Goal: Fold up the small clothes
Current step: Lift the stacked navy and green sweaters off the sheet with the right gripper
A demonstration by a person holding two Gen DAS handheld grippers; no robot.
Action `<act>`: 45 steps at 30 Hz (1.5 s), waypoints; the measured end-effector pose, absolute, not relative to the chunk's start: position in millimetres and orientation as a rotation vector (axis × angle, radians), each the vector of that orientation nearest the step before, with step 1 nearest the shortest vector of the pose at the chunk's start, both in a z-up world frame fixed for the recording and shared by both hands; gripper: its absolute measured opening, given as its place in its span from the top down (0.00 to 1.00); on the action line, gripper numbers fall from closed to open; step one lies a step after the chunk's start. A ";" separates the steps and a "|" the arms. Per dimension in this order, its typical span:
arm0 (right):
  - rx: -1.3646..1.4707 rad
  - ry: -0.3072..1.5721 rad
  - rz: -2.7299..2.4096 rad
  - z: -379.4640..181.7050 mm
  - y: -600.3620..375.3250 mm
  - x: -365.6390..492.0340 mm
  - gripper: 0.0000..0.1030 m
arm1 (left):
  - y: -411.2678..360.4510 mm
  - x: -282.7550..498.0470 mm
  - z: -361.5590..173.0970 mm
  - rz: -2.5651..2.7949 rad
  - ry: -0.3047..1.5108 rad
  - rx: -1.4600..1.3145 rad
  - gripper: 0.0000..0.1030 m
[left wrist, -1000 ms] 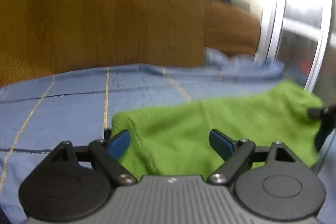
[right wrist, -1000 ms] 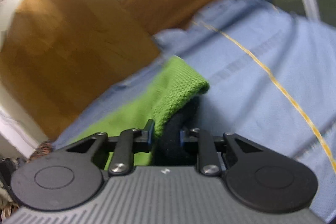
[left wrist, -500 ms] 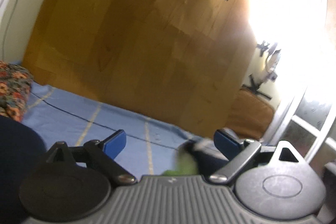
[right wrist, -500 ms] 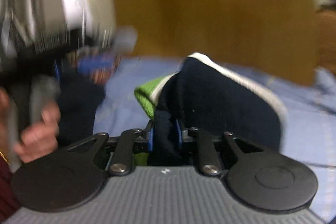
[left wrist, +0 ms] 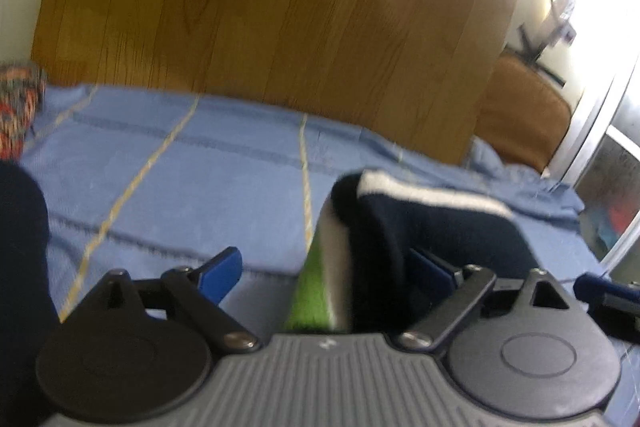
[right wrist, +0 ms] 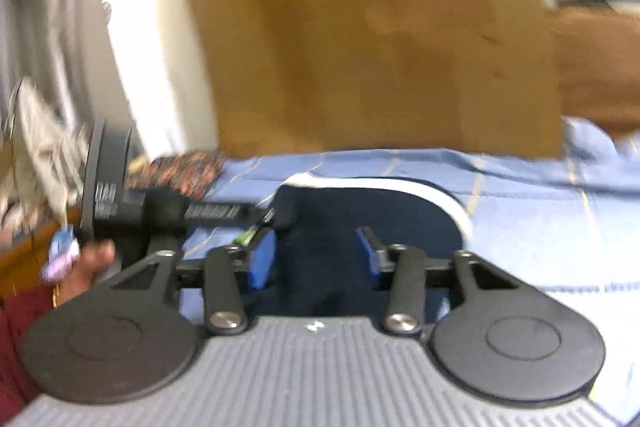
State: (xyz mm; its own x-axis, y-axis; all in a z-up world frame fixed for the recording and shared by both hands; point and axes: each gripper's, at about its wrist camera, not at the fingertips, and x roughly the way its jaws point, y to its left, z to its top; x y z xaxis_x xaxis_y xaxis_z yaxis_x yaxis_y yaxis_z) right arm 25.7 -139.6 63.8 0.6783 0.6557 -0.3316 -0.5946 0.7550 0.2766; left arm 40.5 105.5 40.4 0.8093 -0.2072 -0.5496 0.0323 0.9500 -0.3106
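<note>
A small knitted garment, navy with a white stripe and a green part, lies folded on the blue bedspread. In the left wrist view the garment sits between and in front of the blue pads of my left gripper, which is open; its green edge shows close to the gripper body. In the right wrist view the navy garment lies between the pads of my right gripper, which is open and not pinching it. The left gripper's body shows at the left there.
A wooden headboard stands behind the bed. A patterned pillow lies at the far left. A brown cushion and a metal frame are at the right. A dark shape fills the left edge.
The right gripper has opened and let go of the garment. The garment now lies folded over with its navy side up. Both grippers have swung to face the headboard.
</note>
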 end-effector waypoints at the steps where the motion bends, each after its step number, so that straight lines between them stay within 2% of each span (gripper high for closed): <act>1: 0.165 0.461 0.688 57.7 -142.2 31.3 0.60 | 105.6 39.6 36.8 -0.123 0.626 -0.292 0.09; 4: 0.166 0.538 0.637 26.2 -143.8 42.5 0.64 | 106.0 36.3 33.0 -0.098 0.631 -0.273 0.05; 10: 0.294 0.506 0.674 23.7 -161.1 45.9 0.62 | 90.6 30.0 41.3 -0.018 0.627 -0.157 0.01; 11: 0.313 0.500 0.678 25.5 -164.7 46.8 0.60 | 86.5 29.0 43.3 -0.005 0.624 -0.132 0.01; 12: 0.331 0.484 0.675 26.6 -167.6 45.7 0.53 | 83.3 28.4 44.7 0.007 0.621 -0.110 0.01; 14: 0.352 0.445 0.644 25.3 -164.9 53.0 0.45 | 76.7 26.7 46.7 0.028 0.615 -0.078 0.00; 25: 0.509 0.534 0.615 -6.3 -187.6 72.1 0.39 | 67.1 28.5 52.8 0.061 0.635 -0.048 0.00; 27: 0.531 0.511 0.623 -4.6 -190.7 70.1 0.31 | 66.9 29.0 53.2 0.064 0.639 -0.046 0.00; 37: 0.703 0.564 0.636 -16.3 -208.4 77.4 0.28 | 61.9 31.3 56.5 0.075 0.654 -0.027 0.00; 45: 0.716 0.561 0.651 -17.1 -209.1 76.1 0.24 | 59.7 31.6 58.1 0.082 0.663 -0.013 0.00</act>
